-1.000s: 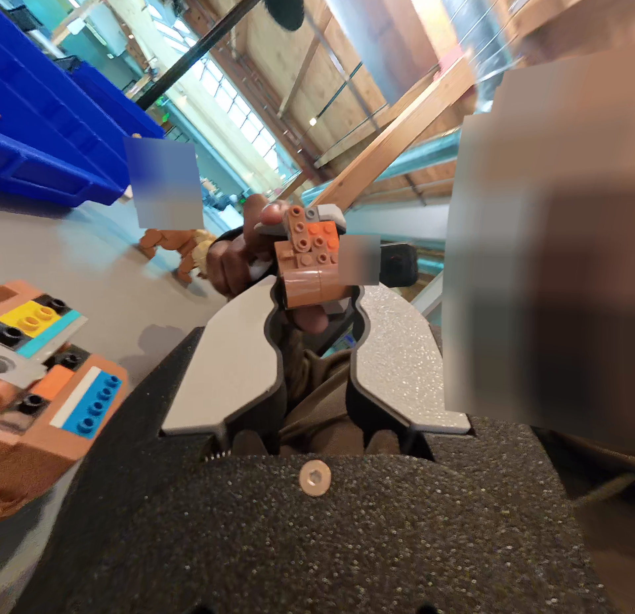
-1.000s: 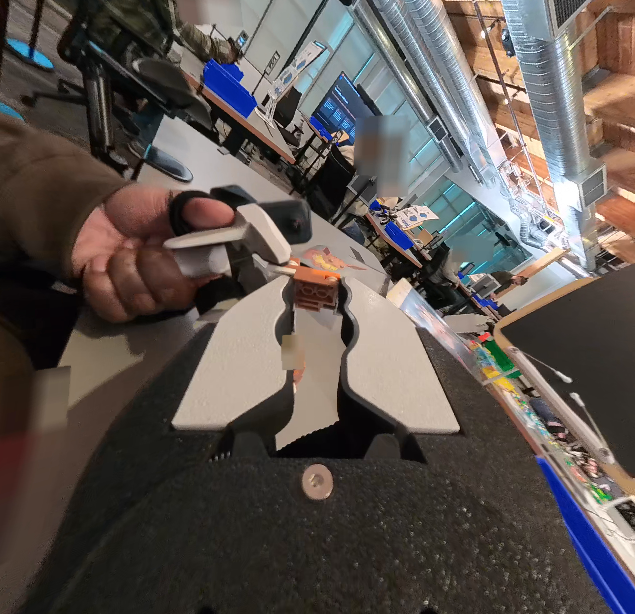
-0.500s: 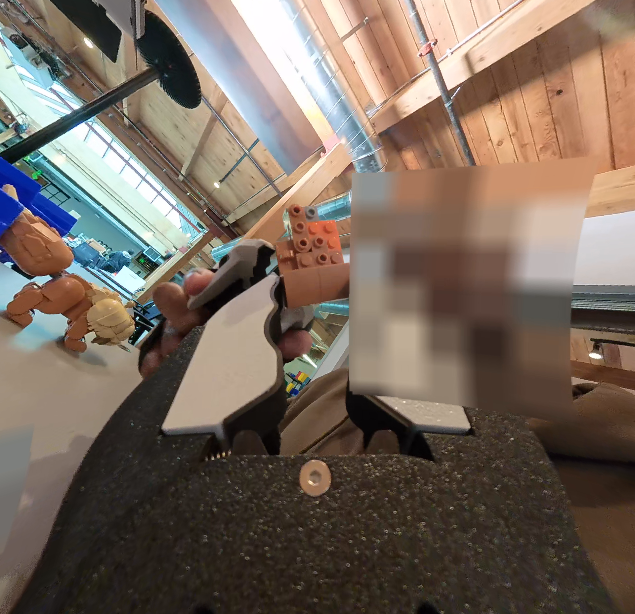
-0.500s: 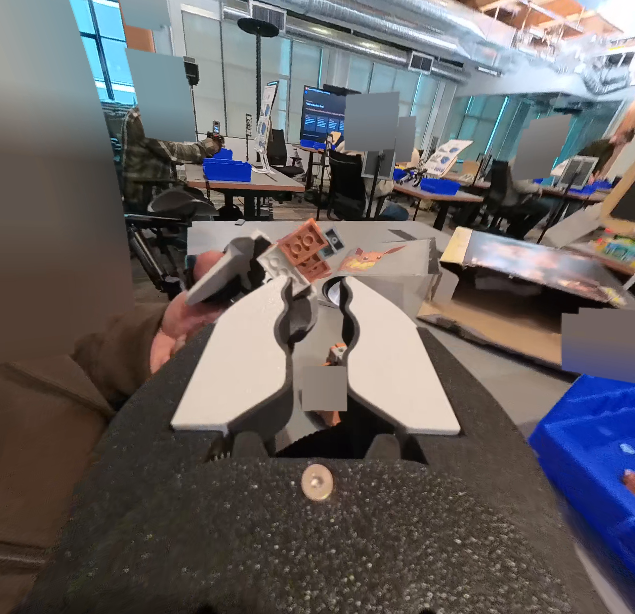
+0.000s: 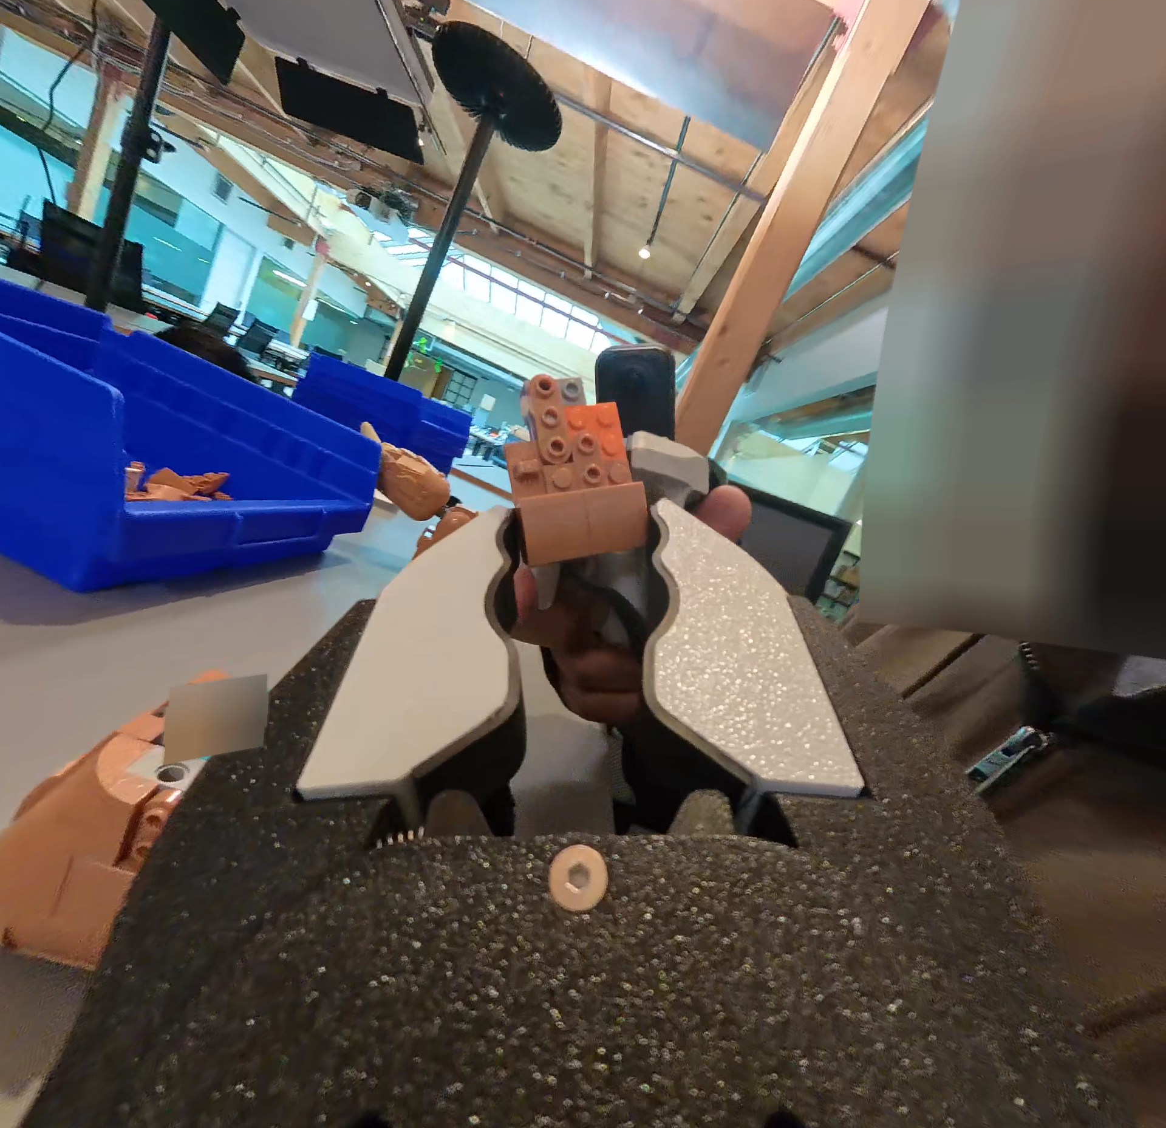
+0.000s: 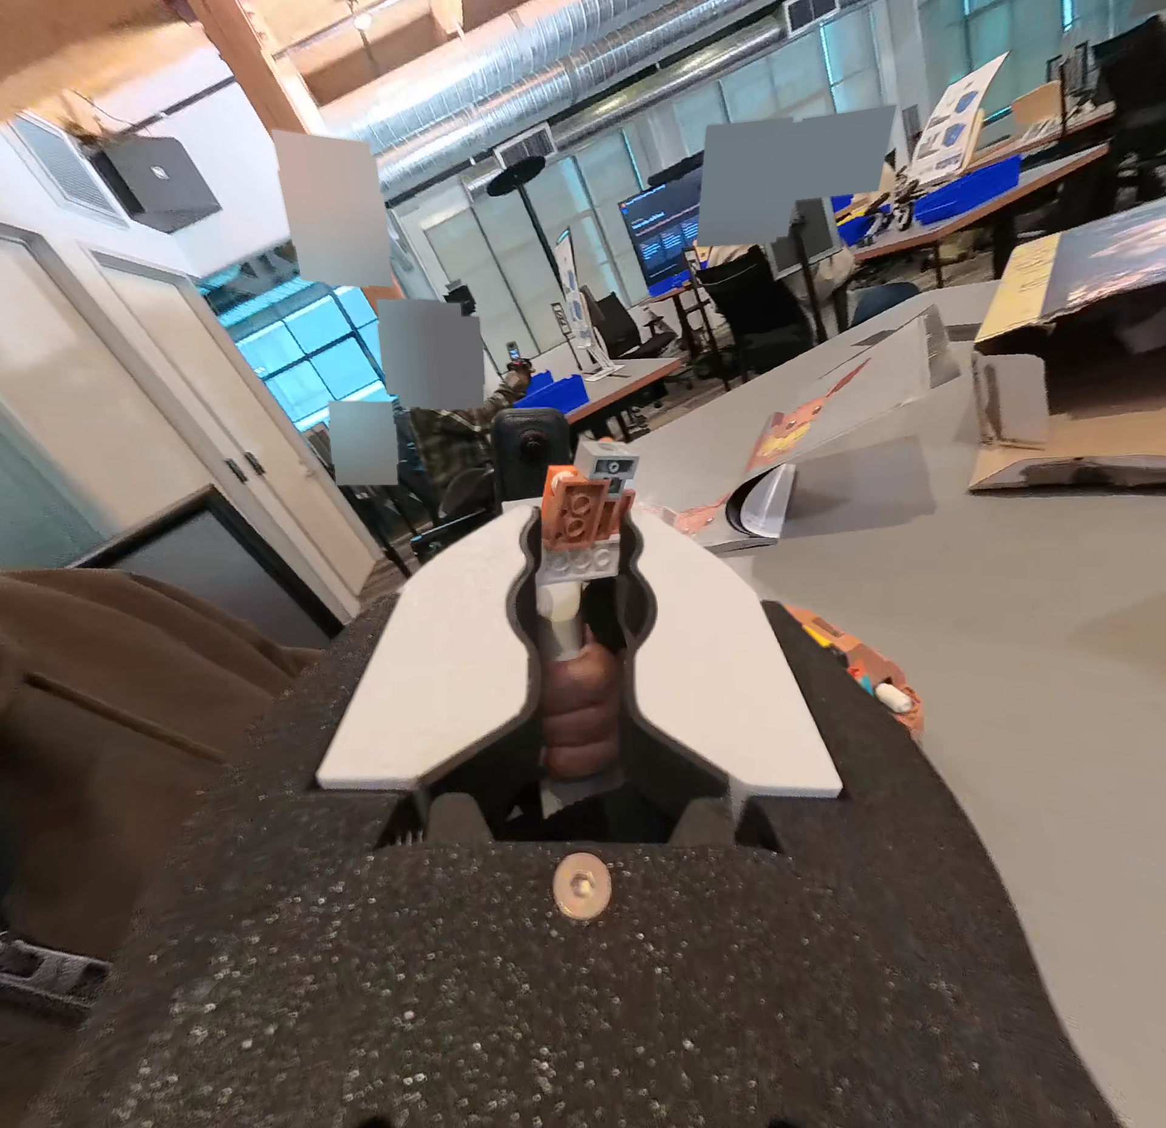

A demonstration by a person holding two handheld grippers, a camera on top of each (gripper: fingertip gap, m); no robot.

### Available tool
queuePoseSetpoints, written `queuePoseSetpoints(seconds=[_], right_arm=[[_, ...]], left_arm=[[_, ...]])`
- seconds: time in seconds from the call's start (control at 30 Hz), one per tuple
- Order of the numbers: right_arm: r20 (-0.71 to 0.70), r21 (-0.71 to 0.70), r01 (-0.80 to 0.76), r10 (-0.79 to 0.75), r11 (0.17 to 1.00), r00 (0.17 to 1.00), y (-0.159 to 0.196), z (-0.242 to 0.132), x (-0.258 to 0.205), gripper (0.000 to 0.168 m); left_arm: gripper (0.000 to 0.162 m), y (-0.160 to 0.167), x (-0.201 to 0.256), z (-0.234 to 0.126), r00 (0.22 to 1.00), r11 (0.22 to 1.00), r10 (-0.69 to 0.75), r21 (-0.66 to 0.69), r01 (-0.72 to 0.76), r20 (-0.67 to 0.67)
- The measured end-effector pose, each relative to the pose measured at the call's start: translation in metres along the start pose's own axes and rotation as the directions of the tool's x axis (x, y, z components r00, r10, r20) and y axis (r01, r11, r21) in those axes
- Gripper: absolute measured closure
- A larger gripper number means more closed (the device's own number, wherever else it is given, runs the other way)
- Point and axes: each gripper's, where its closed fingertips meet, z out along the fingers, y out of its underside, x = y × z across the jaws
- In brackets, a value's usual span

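Between the left gripper [image 5: 583, 520] tips sits a small brick cluster [image 5: 571, 466]: tan curved bricks at the bottom pinched by both fingers, studded tan, orange and grey plates rising above. Left gripper is clamped on it, held up off the table, studs toward its camera. Just behind the cluster, a hand [image 5: 725, 517] and the other gripper's grey finger and black camera, so the two tools face each other close.

Right wrist view shows the same cluster [image 6: 583, 517] from the underside, between the right gripper [image 6: 580, 533] tips; the grey plate at its bottom lies in the gap. Fingers look close to it, but whether they actually pinch it I cannot tell. Held this way probably to steady the piece from both sides, a guess.

Around: grey table [image 5: 189, 631], blue bin [image 5: 189, 466] with tan bricks left, a tan brick figure [image 5: 410, 485] beside it, larger tan build [image 5: 82, 845] at bottom left. Right side: open booklet [image 6: 820, 441] and cardboard box [image 6: 1072, 365] on the table.
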Motion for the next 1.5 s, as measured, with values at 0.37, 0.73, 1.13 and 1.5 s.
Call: queuePoseSetpoints(seconds=[0.37,0.73,1.13,1.5], right_arm=[[0.09,0.054,0.061,-0.065,0.997,0.994,0.0,-0.003,-0.008,0.153],[0.251,0.115,-0.125,0.093,0.985,0.964,0.001,-0.005,-0.007,0.154],[0.141,0.098,-0.065,0.051,0.993,0.989,-0.001,-0.01,0.0,0.154],[0.154,0.131,-0.042,0.021,0.99,0.988,0.0,-0.012,0.002,0.16]], left_arm=[[0.124,0.01,0.007,0.005,0.999,0.997,0.036,-0.063,-0.037,-0.016],[0.125,0.008,0.01,0.003,0.977,0.985,-0.169,-0.056,0.162,-0.131],[0.124,0.02,-0.003,0.006,0.982,0.975,0.166,-0.164,-0.15,0.09],[0.124,0.021,-0.005,0.005,0.993,0.983,0.087,-0.167,-0.073,0.078]])
